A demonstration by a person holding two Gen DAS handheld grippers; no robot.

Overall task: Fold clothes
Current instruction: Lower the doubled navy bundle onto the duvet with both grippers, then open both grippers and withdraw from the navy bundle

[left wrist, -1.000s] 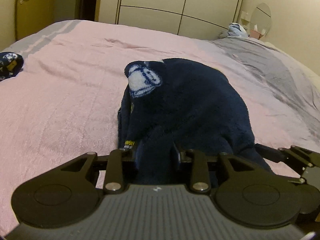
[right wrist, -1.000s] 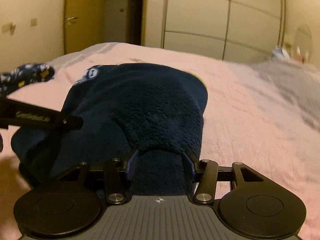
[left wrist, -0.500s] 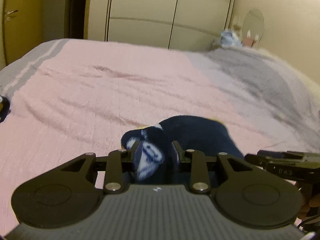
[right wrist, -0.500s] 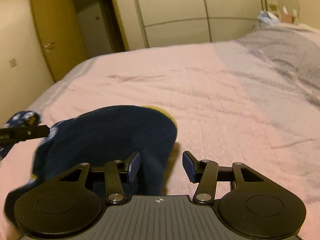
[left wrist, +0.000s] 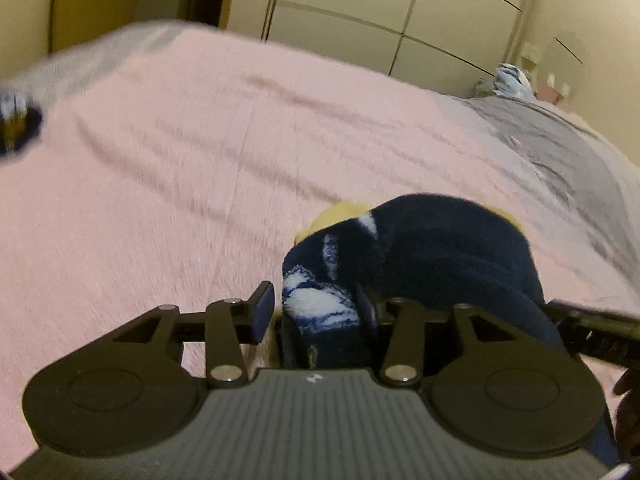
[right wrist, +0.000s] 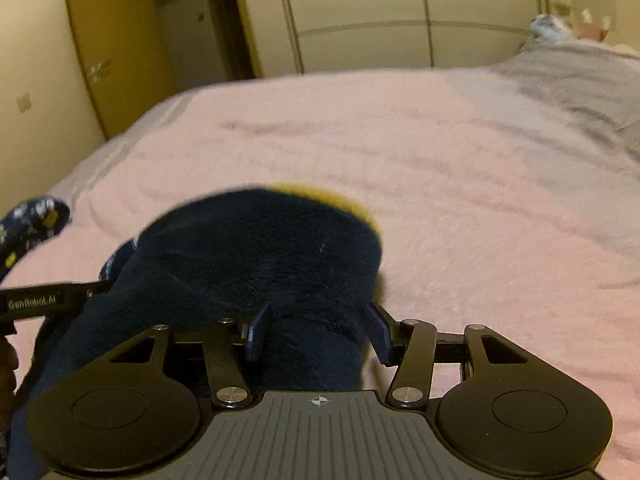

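The left gripper (left wrist: 310,312) has its jaws opening: one pad stands clear while the printed white-and-navy hem of the fleece garment (left wrist: 432,252) still lies between them, apparently being let go now the fold is laid. The right gripper (right wrist: 318,330) pinches a thick bunch of the same garment, holding that side in place. Plush, deep-piled navy with a yellow lining at its far rim, it sits humped near the bed's (right wrist: 460,168) near edge on a soft pink cover. Another printed garment (right wrist: 34,220) lies at the left edge.
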